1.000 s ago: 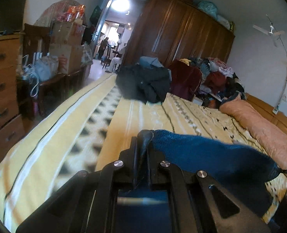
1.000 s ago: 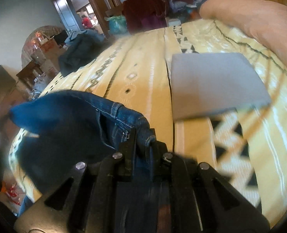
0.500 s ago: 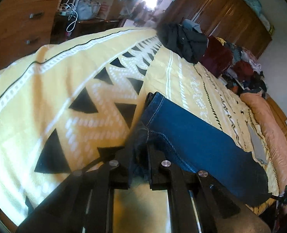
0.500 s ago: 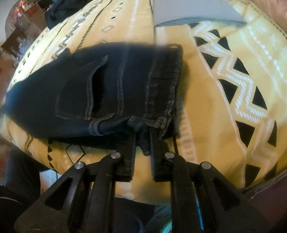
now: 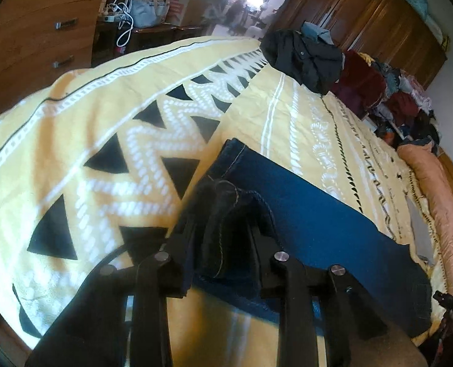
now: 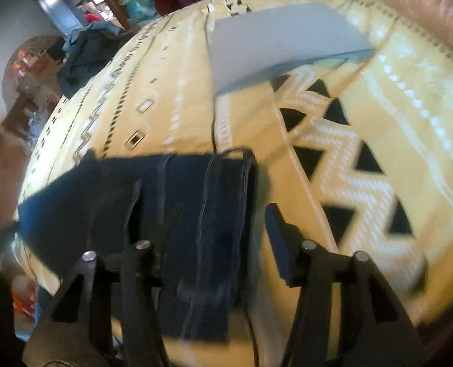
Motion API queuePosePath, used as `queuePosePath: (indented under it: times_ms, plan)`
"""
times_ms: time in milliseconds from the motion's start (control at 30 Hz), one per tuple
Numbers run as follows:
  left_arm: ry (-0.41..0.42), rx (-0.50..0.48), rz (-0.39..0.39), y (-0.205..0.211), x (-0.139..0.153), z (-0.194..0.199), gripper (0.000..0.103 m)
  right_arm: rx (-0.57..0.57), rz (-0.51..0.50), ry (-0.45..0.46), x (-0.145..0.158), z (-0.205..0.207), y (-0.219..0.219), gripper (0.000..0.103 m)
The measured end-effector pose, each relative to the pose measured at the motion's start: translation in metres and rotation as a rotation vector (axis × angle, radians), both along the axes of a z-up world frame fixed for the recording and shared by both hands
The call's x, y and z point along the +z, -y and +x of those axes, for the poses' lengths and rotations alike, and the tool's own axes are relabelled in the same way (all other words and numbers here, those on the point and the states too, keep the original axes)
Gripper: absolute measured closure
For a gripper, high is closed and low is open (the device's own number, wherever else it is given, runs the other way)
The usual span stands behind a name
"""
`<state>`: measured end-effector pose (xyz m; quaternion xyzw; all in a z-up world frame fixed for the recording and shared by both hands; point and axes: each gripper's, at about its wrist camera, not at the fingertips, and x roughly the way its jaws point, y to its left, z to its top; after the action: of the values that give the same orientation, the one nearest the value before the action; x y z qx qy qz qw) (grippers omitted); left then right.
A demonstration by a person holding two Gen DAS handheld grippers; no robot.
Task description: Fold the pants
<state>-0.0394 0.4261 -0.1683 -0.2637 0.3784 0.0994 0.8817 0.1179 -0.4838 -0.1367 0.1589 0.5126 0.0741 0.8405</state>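
The dark blue denim pants (image 5: 312, 223) lie on the yellow patterned bedspread (image 5: 98, 140). The left tongs (image 5: 226, 214) are opening, the hem bunched loosely between them. The right tongs (image 6: 205, 217) are opening over the waistband, which runs toward 12 o'clock.

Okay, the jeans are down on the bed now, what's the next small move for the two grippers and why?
Probably let go fully and back both off. The jeans lie flat on the yellow bedspread. The right gripper has its jaws opening, clear of the cloth; the left gripper is opening too, with a bunched hem between its jaws.

Dark blue pants (image 5: 318, 223); yellow, black-triangled bedspread (image 5: 104, 128).
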Motion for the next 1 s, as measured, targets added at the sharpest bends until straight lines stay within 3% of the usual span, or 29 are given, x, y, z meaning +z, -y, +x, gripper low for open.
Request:
queuePosePath:
  times_ms: [67,200,233,300,467,667,733,800,867,967,1000]
  plan:
    - [0.001,0.003,0.002,0.002,0.002,0.002,0.074,0.004,0.003,-0.055,-0.009,0.012,-0.003,0.057]
    - [0.003,0.002,0.003,0.007,0.003,0.01,0.074,0.048,-0.001,-0.079,-0.008,0.013,-0.017,0.06]
    - [0.003,0.003,0.003,0.009,0.002,0.013,0.074,0.052,-0.021,-0.091,-0.01,0.016,-0.02,0.066]
    - [0.001,0.004,0.003,0.012,0.001,0.018,0.074,0.041,0.011,-0.09,-0.014,0.015,-0.018,0.098]
    - [-0.006,-0.003,0.017,0.016,0.003,0.029,0.074,0.061,0.012,0.079,0.018,0.022,-0.02,0.098]
    - [-0.014,0.006,0.024,0.018,0.003,0.034,0.074,0.03,-0.019,0.047,-0.015,0.036,-0.014,0.098]
    - [-0.015,0.007,0.02,0.018,0.003,0.033,0.074,0.01,-0.011,0.017,-0.028,0.03,-0.009,0.095]
    - [-0.013,0.008,0.017,0.017,0.003,0.031,0.069,-0.015,-0.041,0.006,-0.028,0.017,-0.006,0.079]
    - [-0.004,0.018,0.01,0.013,0.006,0.026,0.068,-0.064,-0.12,0.027,-0.01,0.0,-0.004,0.068]
    - [0.047,0.033,-0.021,0.007,0.017,0.014,0.061,-0.095,-0.22,0.12,0.031,-0.024,-0.019,0.061]
    - [0.07,0.036,-0.023,0.006,0.023,0.01,0.06,-0.086,-0.237,0.162,0.046,-0.032,-0.031,0.051]
